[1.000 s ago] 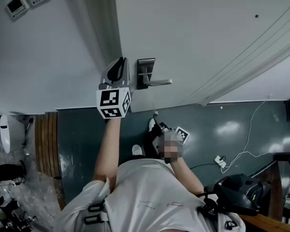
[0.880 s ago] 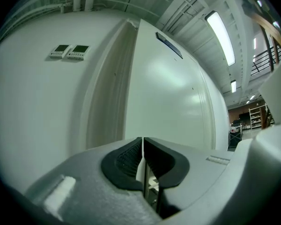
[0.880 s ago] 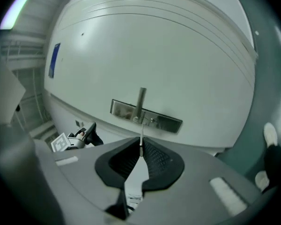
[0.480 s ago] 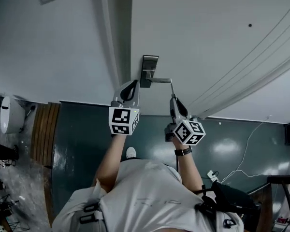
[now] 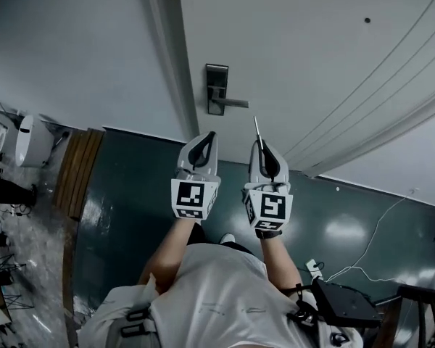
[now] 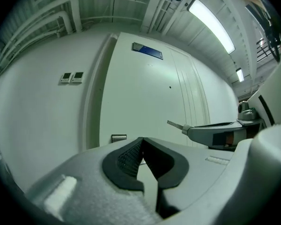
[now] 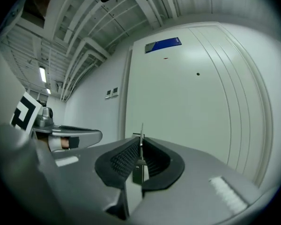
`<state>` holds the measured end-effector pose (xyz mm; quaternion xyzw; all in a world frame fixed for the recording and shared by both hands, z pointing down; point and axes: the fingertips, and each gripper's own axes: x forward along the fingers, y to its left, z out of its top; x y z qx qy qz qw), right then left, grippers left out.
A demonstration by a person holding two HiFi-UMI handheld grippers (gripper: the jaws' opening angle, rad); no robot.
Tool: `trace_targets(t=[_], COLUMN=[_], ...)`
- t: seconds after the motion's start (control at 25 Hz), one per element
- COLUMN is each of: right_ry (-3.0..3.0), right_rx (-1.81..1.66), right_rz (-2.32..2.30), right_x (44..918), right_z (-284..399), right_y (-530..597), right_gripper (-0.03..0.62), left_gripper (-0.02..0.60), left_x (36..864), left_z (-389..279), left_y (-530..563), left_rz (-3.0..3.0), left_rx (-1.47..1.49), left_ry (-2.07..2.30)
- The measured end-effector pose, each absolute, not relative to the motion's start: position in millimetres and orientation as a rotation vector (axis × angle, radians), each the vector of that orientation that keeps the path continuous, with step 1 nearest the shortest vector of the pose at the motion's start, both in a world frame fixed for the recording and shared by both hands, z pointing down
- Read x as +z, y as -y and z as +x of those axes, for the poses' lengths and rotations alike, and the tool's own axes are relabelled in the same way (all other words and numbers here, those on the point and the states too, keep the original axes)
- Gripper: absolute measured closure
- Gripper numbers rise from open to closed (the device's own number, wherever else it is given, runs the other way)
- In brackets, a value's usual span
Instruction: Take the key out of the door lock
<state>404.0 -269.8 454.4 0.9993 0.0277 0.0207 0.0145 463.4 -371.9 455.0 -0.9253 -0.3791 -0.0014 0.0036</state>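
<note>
The white door [image 5: 304,56] carries a dark lock plate [image 5: 217,88] with a lever handle [image 5: 234,103]. My right gripper [image 5: 259,145] is shut on a thin metal key [image 5: 255,127], whose blade sticks out past the fingertips toward the door, well short of the lock. In the right gripper view the key [image 7: 140,146] stands edge-on between the pads. My left gripper [image 5: 211,136] hovers beside it, shut with nothing inside. The left gripper [image 6: 141,143] sees the lock plate [image 6: 118,138] just over its tips and the key blade [image 6: 174,123] to the right.
The door frame [image 5: 170,56] runs left of the lock. Two wall panels [image 6: 71,77] sit on the wall beyond it. A blue sign [image 7: 163,44] is high on the door. On the floor are wooden slats [image 5: 80,172], a white cable [image 5: 370,223] and a black case [image 5: 344,303].
The right gripper rose to the door handle and then drew back with the key in its jaws. The left gripper pulled away from the lock plate to beside the right one.
</note>
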Motion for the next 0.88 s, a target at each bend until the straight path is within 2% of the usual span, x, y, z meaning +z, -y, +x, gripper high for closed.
trace_targets(t=[0.28, 0.88], right_ry=[0.026, -0.060], right_rx=[0.097, 0.115], right_rz=[3.129, 3.115], right_x=[463.4, 450.8], right_z=[383.6, 383.4], right_y=[297.5, 349.8], right_gripper=[0.568, 0.568], left_gripper=[0.581, 0.580], left_x=[453.5, 461.8], left_z=[434.7, 427.5], left_y=[393.9, 432.2], left_rz=[-2.922, -2.920], left_rx=[-0.031, -0.056], left_ry=[1.089, 1.237])
